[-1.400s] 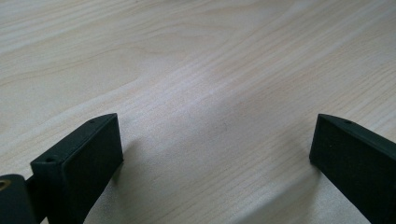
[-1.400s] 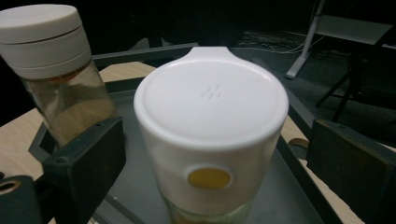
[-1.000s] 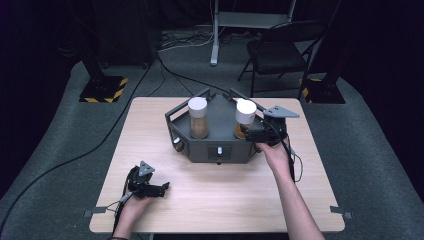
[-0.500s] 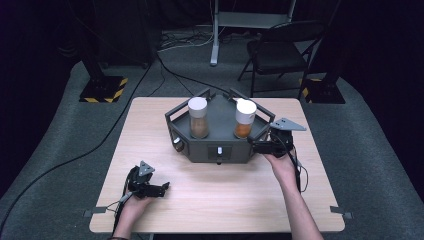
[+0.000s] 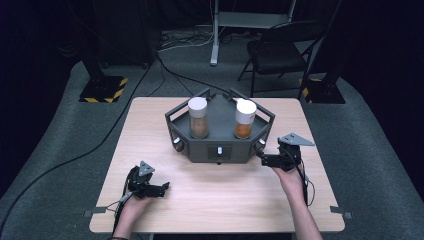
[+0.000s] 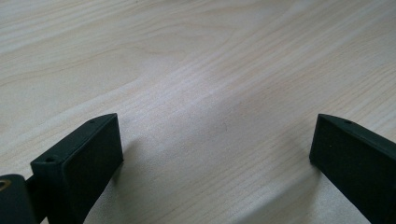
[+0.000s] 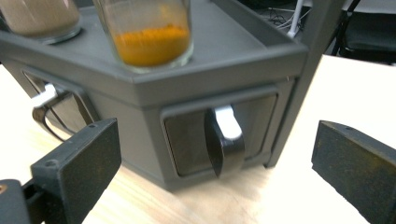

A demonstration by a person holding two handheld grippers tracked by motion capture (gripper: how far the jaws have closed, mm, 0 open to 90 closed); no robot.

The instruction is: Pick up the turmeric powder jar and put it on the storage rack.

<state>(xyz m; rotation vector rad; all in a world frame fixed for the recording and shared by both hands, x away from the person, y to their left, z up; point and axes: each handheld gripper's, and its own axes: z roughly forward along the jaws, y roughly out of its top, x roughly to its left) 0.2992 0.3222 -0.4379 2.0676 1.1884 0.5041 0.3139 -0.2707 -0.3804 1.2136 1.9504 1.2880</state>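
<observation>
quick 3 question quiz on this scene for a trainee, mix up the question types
1. True or false: the right gripper is shut on the drawer handle.
2. Which jar is nearer the right gripper: A, orange powder jar, or B, brown powder jar?
3. What does the left gripper rest over?

Key:
1. False; its jaws stand open, apart from the handle.
2. A.
3. The bare wooden table.

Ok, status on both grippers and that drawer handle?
Right gripper open, fingers facing the grey rack's white-tipped drawer handle, not touching. Left gripper open, resting on the wooden table. Nothing between.
</observation>
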